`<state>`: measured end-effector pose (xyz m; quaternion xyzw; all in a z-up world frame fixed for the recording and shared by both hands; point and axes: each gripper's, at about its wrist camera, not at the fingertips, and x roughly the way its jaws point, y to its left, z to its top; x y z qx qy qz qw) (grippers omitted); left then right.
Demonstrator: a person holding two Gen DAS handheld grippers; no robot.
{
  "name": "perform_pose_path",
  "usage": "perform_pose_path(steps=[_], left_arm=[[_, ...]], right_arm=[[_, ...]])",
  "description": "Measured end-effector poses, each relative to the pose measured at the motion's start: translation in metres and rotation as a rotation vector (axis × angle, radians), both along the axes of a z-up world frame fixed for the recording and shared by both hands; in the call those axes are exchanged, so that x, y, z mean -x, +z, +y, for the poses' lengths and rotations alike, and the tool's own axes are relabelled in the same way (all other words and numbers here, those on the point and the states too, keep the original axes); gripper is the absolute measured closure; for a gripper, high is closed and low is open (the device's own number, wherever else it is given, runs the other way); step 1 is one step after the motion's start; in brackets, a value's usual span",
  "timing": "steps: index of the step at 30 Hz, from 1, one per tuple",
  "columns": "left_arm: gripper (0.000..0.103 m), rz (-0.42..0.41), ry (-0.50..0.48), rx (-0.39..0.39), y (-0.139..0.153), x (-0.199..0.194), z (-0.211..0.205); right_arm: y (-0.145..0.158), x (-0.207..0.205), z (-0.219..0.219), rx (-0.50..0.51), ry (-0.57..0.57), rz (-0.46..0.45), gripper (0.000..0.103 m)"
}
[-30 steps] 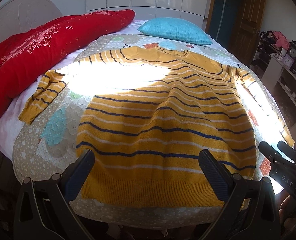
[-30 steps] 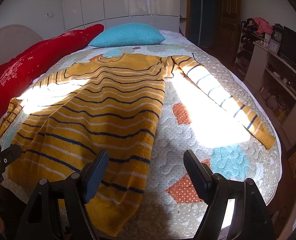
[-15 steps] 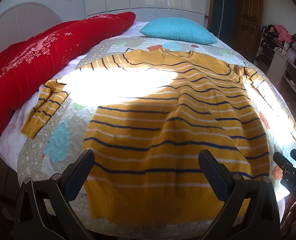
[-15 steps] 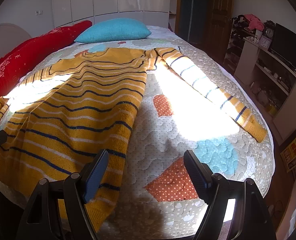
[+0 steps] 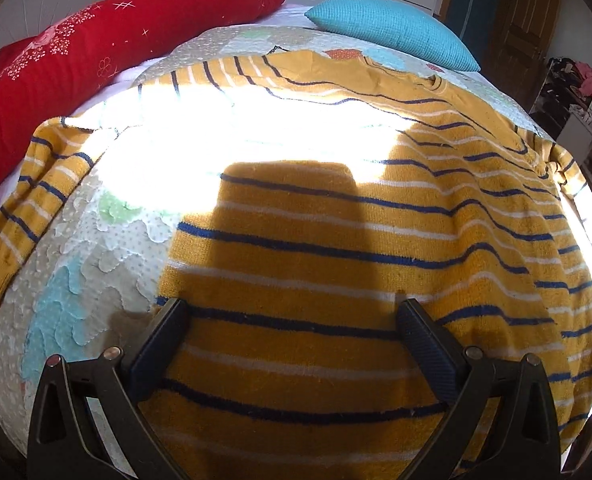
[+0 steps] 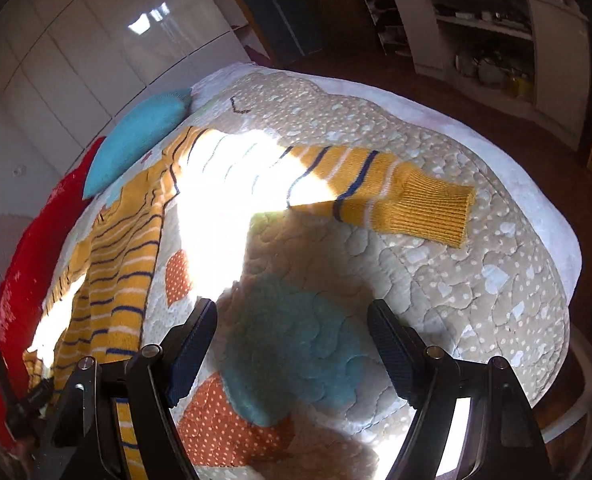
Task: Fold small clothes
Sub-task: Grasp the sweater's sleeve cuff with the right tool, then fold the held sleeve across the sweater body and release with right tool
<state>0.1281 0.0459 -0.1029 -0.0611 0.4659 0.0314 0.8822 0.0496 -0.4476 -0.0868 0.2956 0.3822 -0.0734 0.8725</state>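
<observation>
A yellow sweater with navy and white stripes lies spread flat on the quilted bed. My left gripper is open and hovers low over the sweater's lower left body, its fingers straddling the knit. The sweater's left sleeve lies out to the left. In the right wrist view the sweater's body is at the left and its right sleeve stretches out to the right, cuff end on the quilt. My right gripper is open and empty over a blue quilt patch, short of the sleeve.
A red duvet lies along the bed's left side and a turquoise pillow at its head. White wardrobes stand behind. Shelving and dark floor lie past the bed's right edge.
Both grippers have moved forward and down towards the bed. The left one now sits close over the sweater's body. The right one has swung right, facing the outstretched sleeve.
</observation>
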Motion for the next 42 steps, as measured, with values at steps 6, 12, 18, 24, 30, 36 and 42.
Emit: perform_pose_path(steps=[6, 12, 18, 24, 30, 36, 42], left_arm=[[0.000, -0.025, -0.041, -0.063, -0.005, 0.008, -0.009], [0.000, -0.067, -0.036, -0.074, -0.005, 0.011, -0.010], [0.000, -0.083, -0.029, -0.085, -0.005, 0.011, -0.011], [0.000, -0.088, -0.028, -0.085, -0.005, 0.013, -0.011], [0.000, -0.091, -0.026, -0.087, -0.005, 0.013, -0.011], [0.000, -0.088, -0.018, -0.094, -0.005, 0.011, -0.012], [0.000, -0.089, -0.017, -0.096, -0.006, 0.011, -0.012]], right_arm=[[-0.011, -0.034, -0.049, -0.149, -0.127, -0.107, 0.027], [0.036, -0.070, -0.085, -0.073, -0.161, -0.160, 0.093], [0.114, -0.110, -0.128, 0.093, -0.216, -0.194, 0.077], [0.122, -0.095, -0.131, 0.148, -0.241, -0.187, 0.037], [0.050, -0.083, -0.134, -0.010, -0.184, -0.099, 0.037], [-0.014, -0.113, -0.155, -0.312, -0.227, -0.104, 0.034], [-0.014, -0.129, -0.180, -0.420, -0.306, -0.179, 0.096]])
